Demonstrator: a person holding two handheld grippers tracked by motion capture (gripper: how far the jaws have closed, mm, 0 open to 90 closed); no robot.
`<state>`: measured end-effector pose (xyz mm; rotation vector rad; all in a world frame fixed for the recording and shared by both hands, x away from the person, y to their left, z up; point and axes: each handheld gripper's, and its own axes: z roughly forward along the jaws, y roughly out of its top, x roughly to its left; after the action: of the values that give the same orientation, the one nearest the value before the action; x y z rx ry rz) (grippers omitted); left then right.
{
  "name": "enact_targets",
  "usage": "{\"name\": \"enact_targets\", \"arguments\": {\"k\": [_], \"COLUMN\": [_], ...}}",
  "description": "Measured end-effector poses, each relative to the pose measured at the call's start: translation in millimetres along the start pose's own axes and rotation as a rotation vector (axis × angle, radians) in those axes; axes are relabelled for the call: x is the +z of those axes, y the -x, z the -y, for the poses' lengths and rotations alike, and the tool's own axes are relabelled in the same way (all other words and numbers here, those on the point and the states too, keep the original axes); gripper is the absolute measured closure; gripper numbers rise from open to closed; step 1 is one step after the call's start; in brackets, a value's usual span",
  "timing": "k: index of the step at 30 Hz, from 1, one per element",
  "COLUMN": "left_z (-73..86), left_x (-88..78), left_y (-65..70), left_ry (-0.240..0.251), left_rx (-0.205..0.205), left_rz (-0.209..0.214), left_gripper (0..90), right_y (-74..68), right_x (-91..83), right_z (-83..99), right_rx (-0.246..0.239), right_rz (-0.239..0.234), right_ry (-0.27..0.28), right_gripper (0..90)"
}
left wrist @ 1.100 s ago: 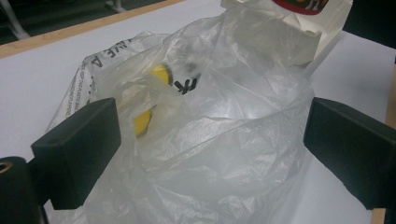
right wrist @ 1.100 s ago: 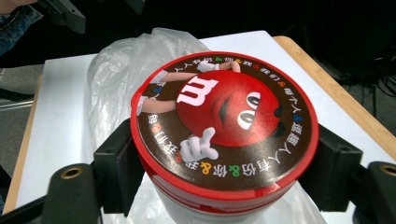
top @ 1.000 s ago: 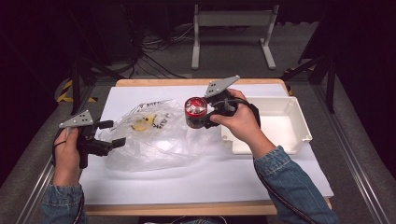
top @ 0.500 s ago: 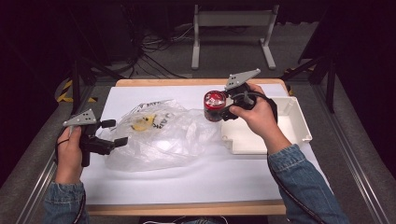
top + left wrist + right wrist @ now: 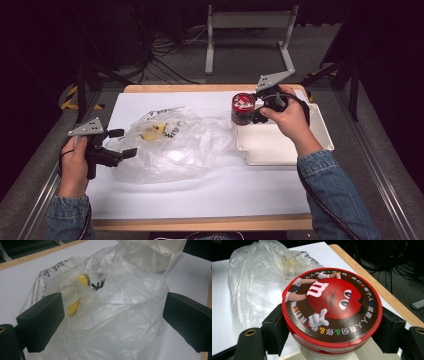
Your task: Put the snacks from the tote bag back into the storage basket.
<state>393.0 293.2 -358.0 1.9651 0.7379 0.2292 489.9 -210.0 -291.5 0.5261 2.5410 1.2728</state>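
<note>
High view shows the red-lidded candy tub (image 5: 243, 108) upright, clamped between the jaws of the right gripper (image 5: 252, 111) over the near-left corner of the white tray (image 5: 280, 150). Well apart, the left gripper (image 5: 122, 143) rests with jaws spread against the clear plastic bag (image 5: 172, 145)

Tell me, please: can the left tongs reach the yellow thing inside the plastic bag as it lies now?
Probably not directly. The left tongs stand open at the plastic bag, but the yellow thing lies inside, behind folds of film; they would pinch film first.
</note>
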Motion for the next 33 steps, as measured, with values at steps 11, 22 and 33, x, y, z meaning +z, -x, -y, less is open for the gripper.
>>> {"name": "enact_targets", "arguments": {"k": [11,22,33], "left_z": [2.5,6.4,11.8], "left_x": [0.2,-5.1,-6.0], "left_y": [0.2,2.4,8.2], "left_ry": [-0.006,-0.003,-0.007], "left_rx": [0.012,0.005,-0.020], "left_rz": [0.002,-0.004,-0.002], "left_gripper": [4.6,4.6,4.1], "right_y": [20.7,41.2,48.1], "right_x": [4.1,11.5,24.2], "right_z": [22.0,47.0,66.9], "right_rx": [0.004,0.016,0.021], "right_rz": [0.027,0.032,0.006], "right_ry": [-0.041,-0.055,-0.075], "right_gripper": [24.8,24.8,24.8]}}
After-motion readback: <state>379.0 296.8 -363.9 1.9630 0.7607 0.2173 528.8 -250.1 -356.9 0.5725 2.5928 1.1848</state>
